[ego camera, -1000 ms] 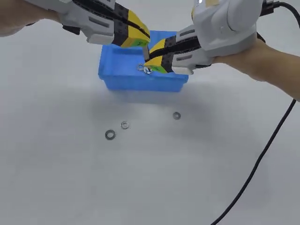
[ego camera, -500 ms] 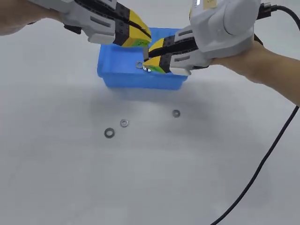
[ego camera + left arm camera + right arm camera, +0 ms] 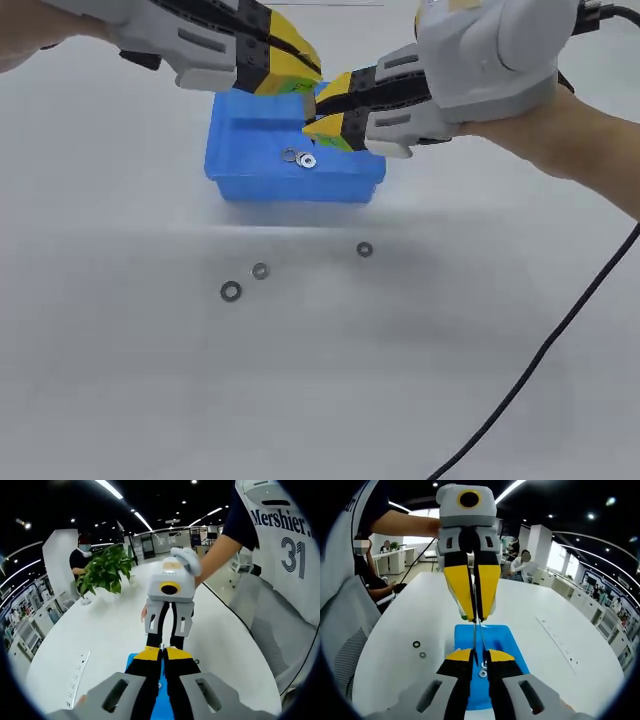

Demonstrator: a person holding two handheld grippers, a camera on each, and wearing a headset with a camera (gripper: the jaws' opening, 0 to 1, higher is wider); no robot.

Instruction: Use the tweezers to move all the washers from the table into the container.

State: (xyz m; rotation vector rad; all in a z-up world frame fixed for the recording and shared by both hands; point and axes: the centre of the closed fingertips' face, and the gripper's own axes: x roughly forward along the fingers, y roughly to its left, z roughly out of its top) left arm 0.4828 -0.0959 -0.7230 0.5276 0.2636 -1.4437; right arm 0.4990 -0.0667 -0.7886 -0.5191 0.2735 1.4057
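A blue container (image 3: 250, 182) stands on the white table and holds two washers (image 3: 299, 158). Three loose washers lie in front of it: one (image 3: 230, 291) at the left, one (image 3: 260, 271) beside it and one (image 3: 364, 250) further right. My left gripper (image 3: 305, 85) comes in from the upper left and my right gripper (image 3: 318, 118) from the right, tip to tip above the container's far side. In the right gripper view, thin metal tweezers (image 3: 476, 630) run from the left gripper (image 3: 474, 616) down between my right gripper's (image 3: 479, 656) jaws. Both grippers are shut on them, above a washer (image 3: 483, 672) in the container (image 3: 502, 640).
A black cable (image 3: 560, 330) trails across the table from the right gripper to the front right. Bare white table lies around the loose washers. A potted plant (image 3: 105, 572) and a person stand far beyond the table's end.
Both grippers have lifted a little and drawn back from the washers in the container. The three washers on the table have not moved.
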